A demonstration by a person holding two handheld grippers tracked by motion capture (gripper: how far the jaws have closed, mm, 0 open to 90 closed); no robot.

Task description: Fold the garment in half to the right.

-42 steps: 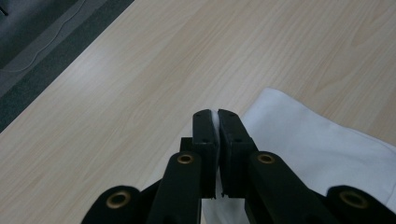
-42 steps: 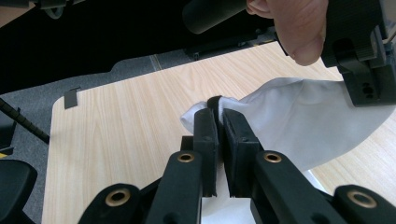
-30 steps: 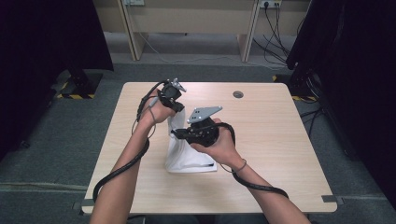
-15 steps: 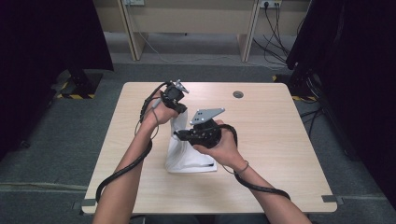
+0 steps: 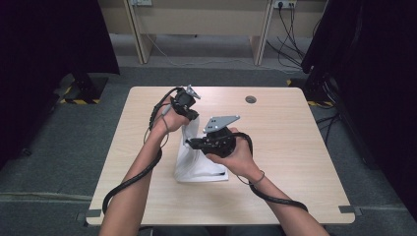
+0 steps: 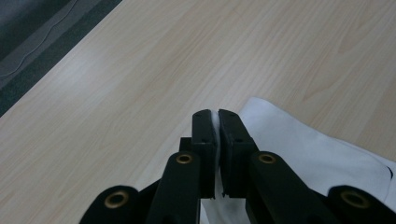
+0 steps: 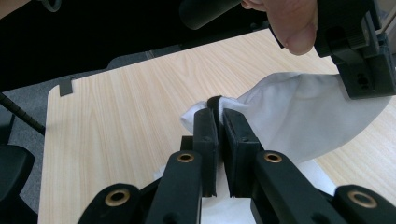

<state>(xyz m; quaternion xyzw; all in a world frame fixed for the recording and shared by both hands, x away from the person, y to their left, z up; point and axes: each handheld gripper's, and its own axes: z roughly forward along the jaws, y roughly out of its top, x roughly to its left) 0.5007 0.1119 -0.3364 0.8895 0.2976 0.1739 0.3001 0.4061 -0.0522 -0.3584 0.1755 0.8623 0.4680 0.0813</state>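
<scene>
A white cloth (image 5: 196, 160) lies on the light wooden table (image 5: 295, 162), with its far end lifted off the surface. My left gripper (image 5: 190, 118) holds the raised far edge, and in the left gripper view its jaws (image 6: 215, 117) are shut on the cloth (image 6: 303, 149). My right gripper (image 5: 190, 143) points left just below and grips another edge. In the right gripper view it (image 7: 218, 106) is shut on a fold of the cloth (image 7: 299, 112), and the cloth stretches up to the left gripper (image 7: 359, 60).
A small round grey disc (image 5: 251, 99) sits near the table's far edge. Bare tabletop extends to the right and left of the cloth. Black cables trail from both grippers toward the front edge. Grey carpet, desk legs and dark curtains surround the table.
Both grippers keep their hold on the cloth. The right hand has drifted slightly right and toward the person, and the left hand has barely moved.
</scene>
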